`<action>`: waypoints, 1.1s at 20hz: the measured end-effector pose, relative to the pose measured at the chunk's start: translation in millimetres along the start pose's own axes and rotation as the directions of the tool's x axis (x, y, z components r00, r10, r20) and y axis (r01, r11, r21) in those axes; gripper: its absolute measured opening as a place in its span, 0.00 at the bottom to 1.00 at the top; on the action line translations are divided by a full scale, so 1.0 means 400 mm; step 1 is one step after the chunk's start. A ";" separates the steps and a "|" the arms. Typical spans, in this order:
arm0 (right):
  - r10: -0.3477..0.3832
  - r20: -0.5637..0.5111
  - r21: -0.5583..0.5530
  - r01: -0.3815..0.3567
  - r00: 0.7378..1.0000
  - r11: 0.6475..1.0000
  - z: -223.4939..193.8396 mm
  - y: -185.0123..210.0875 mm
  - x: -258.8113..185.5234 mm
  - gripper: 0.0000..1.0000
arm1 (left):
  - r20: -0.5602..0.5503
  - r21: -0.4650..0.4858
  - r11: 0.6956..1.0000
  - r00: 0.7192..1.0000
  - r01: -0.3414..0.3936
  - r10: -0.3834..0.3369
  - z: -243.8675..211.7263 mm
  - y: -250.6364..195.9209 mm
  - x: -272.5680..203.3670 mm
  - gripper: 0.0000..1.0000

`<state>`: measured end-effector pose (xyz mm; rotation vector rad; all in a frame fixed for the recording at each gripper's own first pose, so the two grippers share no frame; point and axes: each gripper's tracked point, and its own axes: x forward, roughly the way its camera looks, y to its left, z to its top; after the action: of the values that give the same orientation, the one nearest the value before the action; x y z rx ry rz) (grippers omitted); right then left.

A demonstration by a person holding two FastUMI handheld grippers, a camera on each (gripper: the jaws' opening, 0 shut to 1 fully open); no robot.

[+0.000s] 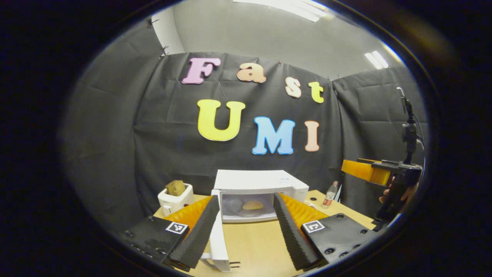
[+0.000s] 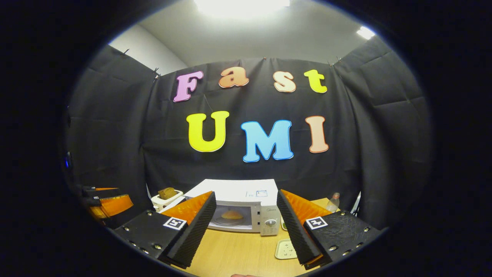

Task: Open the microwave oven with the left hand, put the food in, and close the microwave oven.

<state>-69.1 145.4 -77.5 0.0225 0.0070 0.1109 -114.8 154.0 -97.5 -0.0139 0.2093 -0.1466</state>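
Observation:
The white microwave (image 1: 265,181) stands at the back of the wooden table (image 1: 257,246), its door (image 1: 219,240) swung open toward me. A round flat piece of food (image 1: 252,205) lies on the turntable inside. My left gripper (image 1: 246,198) is open, and the door's edge stands just inside its left finger (image 1: 196,234), touching neither finger as far as I can see. In the right gripper view the microwave (image 2: 246,192) and the food (image 2: 231,214) lie ahead, and my right gripper (image 2: 246,193) hangs open above the table, holding nothing. The left gripper (image 2: 109,204) shows at the far left.
A white toaster (image 1: 176,197) with a slice of bread stands left of the microwave. A small bottle (image 1: 329,194) is on its right. A white power strip (image 2: 286,248) lies on the table. A hand holds the right gripper (image 1: 371,172) at the far right.

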 end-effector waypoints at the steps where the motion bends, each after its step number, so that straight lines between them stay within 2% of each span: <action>1: 0.007 -0.005 0.001 -0.007 1.000 1.000 -0.003 0.009 -0.001 0.97 | -0.009 0.002 1.000 1.000 0.003 -0.003 -0.007 0.000 0.001 0.75; 2: 0.009 -0.015 0.003 -0.009 1.000 1.000 -0.008 0.014 0.000 0.98 | -0.019 0.013 1.000 1.000 -0.012 0.012 -0.015 0.015 0.005 0.58; 4: 0.008 -0.032 0.004 -0.007 0.999 1.000 -0.020 0.017 0.006 0.97 | -0.027 0.048 0.993 0.993 -0.109 0.111 -0.029 0.099 0.011 0.24; 5: 0.002 -0.033 0.006 -0.002 0.999 1.000 -0.020 0.016 0.008 0.97 | -0.045 0.032 0.996 0.996 -0.080 0.082 -0.043 0.079 -0.002 0.07; 9: 0.003 -0.028 0.007 -0.003 1.000 1.000 -0.019 0.024 0.019 0.97 | -0.128 0.065 0.990 0.982 -0.129 0.136 -0.129 0.167 -0.037 0.07; 13: 0.005 -0.046 0.012 -0.004 0.999 1.000 -0.035 0.025 0.028 0.97 | -0.230 0.060 0.980 0.953 -0.189 0.198 -0.252 0.242 -0.079 0.07; 16: -0.004 -0.049 0.005 0.004 0.999 1.000 -0.036 0.012 0.034 0.97 | -0.267 0.018 0.983 0.947 -0.181 0.179 -0.304 0.239 -0.092 0.07; 19: -0.004 -0.059 0.008 0.005 0.998 1.000 -0.046 0.005 0.040 0.97 | -0.332 0.021 0.983 0.926 -0.181 0.177 -0.383 0.242 -0.088 0.07; 22: -0.007 -0.065 0.010 0.008 0.998 1.000 -0.047 -0.015 0.052 0.97 | -0.353 0.009 0.985 0.921 -0.172 0.164 -0.406 0.217 -0.090 0.07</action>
<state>-48.1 142.1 -96.4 0.0287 0.0729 0.1041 -170.9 245.3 -251.6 0.0090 0.5704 0.0273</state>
